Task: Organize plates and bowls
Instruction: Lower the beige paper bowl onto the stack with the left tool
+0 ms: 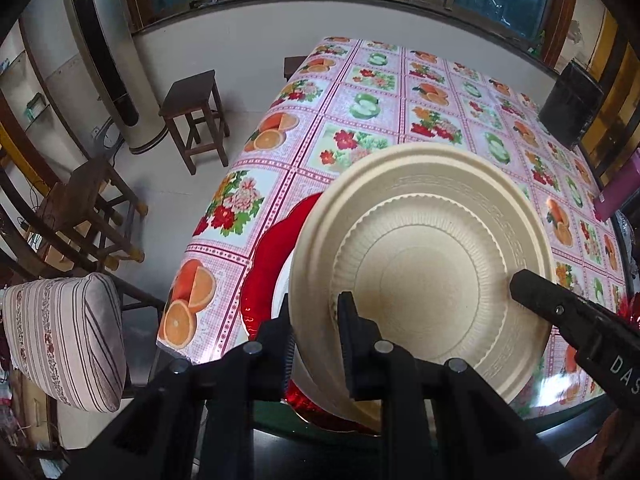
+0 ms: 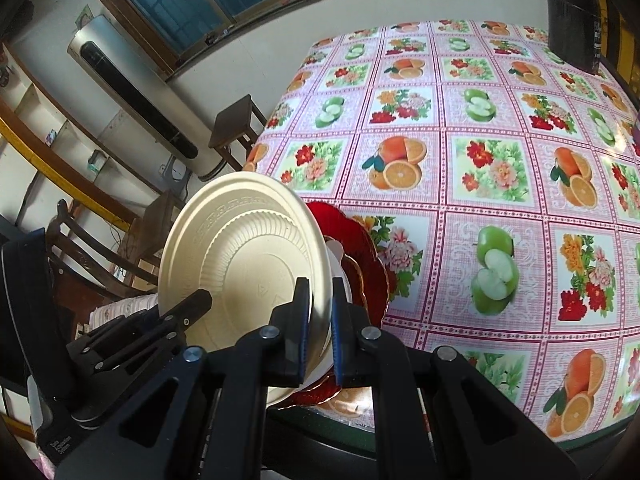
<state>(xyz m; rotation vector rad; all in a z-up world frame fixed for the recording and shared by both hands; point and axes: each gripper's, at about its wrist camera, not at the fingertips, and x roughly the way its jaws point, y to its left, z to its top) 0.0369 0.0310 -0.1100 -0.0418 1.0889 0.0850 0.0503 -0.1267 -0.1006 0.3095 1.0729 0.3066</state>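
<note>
A cream plate [image 1: 420, 272] stands nearly on edge above the near left corner of the table [image 1: 400, 92], tilted so its ribbed underside faces the left wrist camera and its rim runs from the table's edge up toward the room. Both tools grip it: the left gripper [image 1: 316, 320] is clenched on the rim at the plate's lower left, and the right gripper [image 2: 320, 316] is clamped on the opposite edge, blue-padded fingers [image 2: 338, 320] either side of it. In the left view one right finger crosses the plate's lower right, lettered "DAS" before the frame cuts it off. Behind the plate lie a white dish [image 2: 340, 268] and a scalloped red plate [image 2: 368, 256], both largely hidden; how they are stacked cannot be made out. Small embossed marks on the plate's base are too faint to read. A fruit-and-flower tablecloth [image 2: 480, 160] covers the table; a wooden stool [image 1: 196, 116] stands beside it.
</note>
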